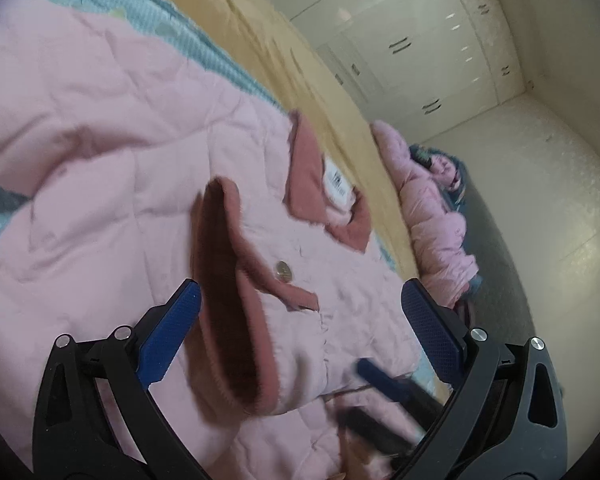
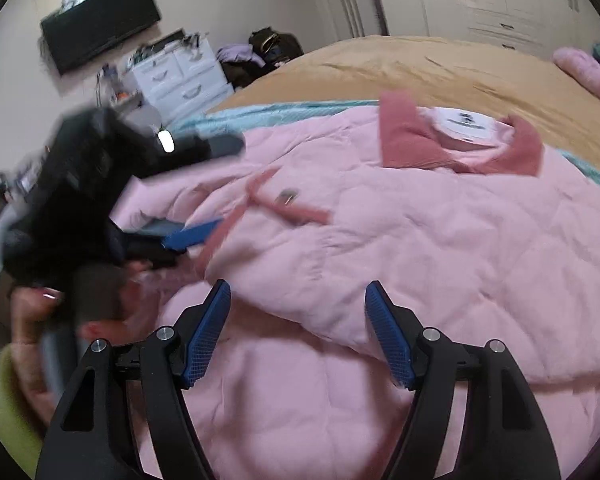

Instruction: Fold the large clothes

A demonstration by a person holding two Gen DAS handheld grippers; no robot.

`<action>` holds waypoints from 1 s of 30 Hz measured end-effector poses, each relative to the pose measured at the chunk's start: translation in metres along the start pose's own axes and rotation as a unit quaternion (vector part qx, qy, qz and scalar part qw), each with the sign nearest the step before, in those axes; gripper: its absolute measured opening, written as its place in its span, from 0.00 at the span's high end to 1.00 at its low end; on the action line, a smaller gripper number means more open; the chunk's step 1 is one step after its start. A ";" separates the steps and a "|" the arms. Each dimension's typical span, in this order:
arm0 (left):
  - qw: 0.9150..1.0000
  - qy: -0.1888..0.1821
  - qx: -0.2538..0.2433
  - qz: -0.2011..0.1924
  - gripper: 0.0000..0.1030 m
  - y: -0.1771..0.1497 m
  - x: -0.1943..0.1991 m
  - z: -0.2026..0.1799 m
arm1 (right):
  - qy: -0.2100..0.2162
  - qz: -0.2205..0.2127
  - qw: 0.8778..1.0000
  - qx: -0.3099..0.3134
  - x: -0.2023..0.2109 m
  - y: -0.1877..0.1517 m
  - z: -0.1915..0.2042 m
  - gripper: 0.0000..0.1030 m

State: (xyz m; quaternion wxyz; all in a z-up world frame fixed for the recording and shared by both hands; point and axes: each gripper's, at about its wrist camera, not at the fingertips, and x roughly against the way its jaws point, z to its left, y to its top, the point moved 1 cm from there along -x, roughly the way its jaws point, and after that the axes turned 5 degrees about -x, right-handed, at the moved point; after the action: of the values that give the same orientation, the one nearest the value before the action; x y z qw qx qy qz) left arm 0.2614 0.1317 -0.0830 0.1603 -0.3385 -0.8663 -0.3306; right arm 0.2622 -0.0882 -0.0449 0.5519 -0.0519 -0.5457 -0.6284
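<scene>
A home bedroom is shown. A bed (image 2: 440,68) under a tan cover is flanked by glossy white wardrobes (image 1: 412,40). A white drawer chest (image 2: 180,72) and wall-mounted television (image 2: 100,24) are seen.

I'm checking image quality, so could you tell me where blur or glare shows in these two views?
Left wrist view: the right gripper is motion-blurred, glare streaks the glossy wardrobe. Right wrist view: the left gripper is smeared, while the pink jacket stays fairly sharp.

The tan bed (image 2: 440,68) beyond the pink jacket (image 2: 420,248) is left bare. Passage at the jacket's folded edge is blocked by the left gripper (image 2: 204,188).
</scene>
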 end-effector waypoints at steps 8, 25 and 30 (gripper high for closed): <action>0.985 0.109 -0.131 0.007 0.61 -0.015 -0.032 -0.027 | -0.046 -0.045 0.994 -0.087 0.068 -0.017 -0.069 0.38; 0.938 0.195 -0.279 -0.069 0.96 0.013 -0.006 -0.060 | -0.191 -0.097 0.967 -0.135 0.111 0.000 -0.150 0.42; 0.944 0.213 -0.249 -0.033 0.96 0.009 -0.021 -0.032 | -0.201 -0.072 0.968 -0.131 0.078 0.007 -0.156 0.42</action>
State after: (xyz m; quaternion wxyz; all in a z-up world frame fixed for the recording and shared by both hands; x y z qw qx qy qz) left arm 0.2843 0.1054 -0.0659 0.2408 -0.2604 -0.7129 -0.6050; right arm 0.3214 -0.2522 -0.0509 0.3722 -0.2101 -0.5605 -0.7093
